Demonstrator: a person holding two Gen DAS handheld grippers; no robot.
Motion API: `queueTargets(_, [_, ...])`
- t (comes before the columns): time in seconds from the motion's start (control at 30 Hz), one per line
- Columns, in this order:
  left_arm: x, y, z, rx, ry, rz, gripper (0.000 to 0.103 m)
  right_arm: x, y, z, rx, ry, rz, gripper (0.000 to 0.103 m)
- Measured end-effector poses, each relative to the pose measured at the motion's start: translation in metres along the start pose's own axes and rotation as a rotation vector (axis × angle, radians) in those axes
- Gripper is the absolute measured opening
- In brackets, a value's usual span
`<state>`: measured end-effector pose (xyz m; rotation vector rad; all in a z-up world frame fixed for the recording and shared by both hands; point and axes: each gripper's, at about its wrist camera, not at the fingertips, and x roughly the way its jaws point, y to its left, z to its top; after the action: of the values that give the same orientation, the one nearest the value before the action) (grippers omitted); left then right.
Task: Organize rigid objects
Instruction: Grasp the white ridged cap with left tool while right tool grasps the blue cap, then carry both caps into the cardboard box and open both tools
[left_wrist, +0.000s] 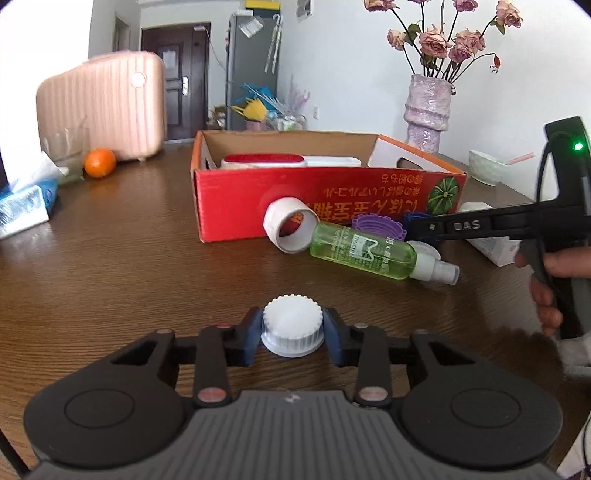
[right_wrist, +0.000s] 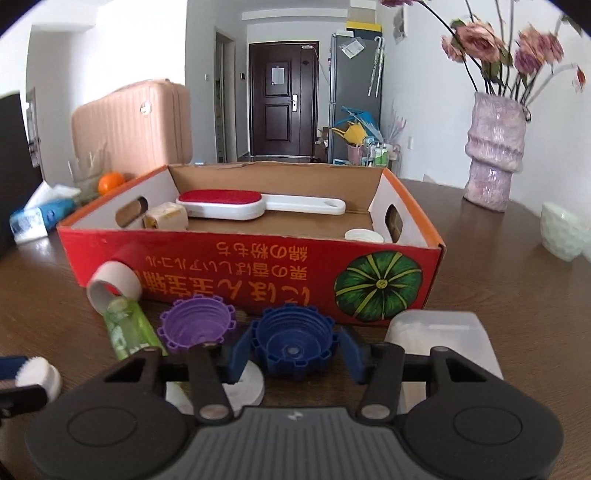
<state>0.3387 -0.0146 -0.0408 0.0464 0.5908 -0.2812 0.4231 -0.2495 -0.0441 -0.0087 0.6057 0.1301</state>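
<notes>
The left gripper has blue fingertip pads on black linkage arms with reddish-silver pivot screws and a ribbed grey body. At the right edge of the left wrist view, the right gripper shows "DAS" lettering, a green light, a black cable and bare fingers.

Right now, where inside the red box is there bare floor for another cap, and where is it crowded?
Inside the red box, bare cardboard floor lies in the middle, between the lint brush and the near wall, left of the white lid. The left end is taken by a small beige box. Outside, the front wall is crowded: tape roll, green bottle, purple cap.
</notes>
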Motion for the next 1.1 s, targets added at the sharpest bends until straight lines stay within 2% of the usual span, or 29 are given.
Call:
queueTargets(0.13, [-0.014, -0.005, -0.003, -0.01, -0.014, 0.024, 0.036, -0.023, 0.0, -0.006, -0.004, -0.044, -0.002, 0.051])
queueTargets(0.37, [-0.056, -0.017, -0.004, -0.023, -0.061, 0.03, 0.036, -0.106, 0.002, -0.028, -0.014, -0.141, 0.01, 0.051])
queueTargets(0.57, [-0.084, -0.035, 0.001, -0.013, -0.095, 0.007, 0.036, -0.153, 0.003, -0.057, 0.006, -0.121, 0.082, 0.051])
queueTargets(0.73, [-0.096, -0.047, 0.006, 0.009, -0.129, 0.006, 0.036, -0.175, 0.001, -0.063, 0.009, -0.151, 0.087, 0.051])
queueTargets(0.83, [-0.096, -0.048, 0.023, 0.037, -0.172, 0.02, 0.036, -0.177, -0.003, -0.058, 0.012, -0.156, 0.092, 0.051])
queueTargets(0.93, [-0.085, -0.042, 0.056, 0.051, -0.201, -0.016, 0.036, -0.172, -0.01, -0.043, 0.004, -0.177, 0.101, 0.051])
queueTargets(1.0, [-0.065, -0.036, 0.084, 0.055, -0.2, -0.03, 0.036, -0.16, -0.018, -0.022, 0.002, -0.194, 0.114, 0.051])
queueTargets(1.1, [-0.024, -0.026, 0.128, 0.0, -0.159, -0.014, 0.036, -0.132, -0.03, 0.016, -0.003, -0.191, 0.131, 0.051])
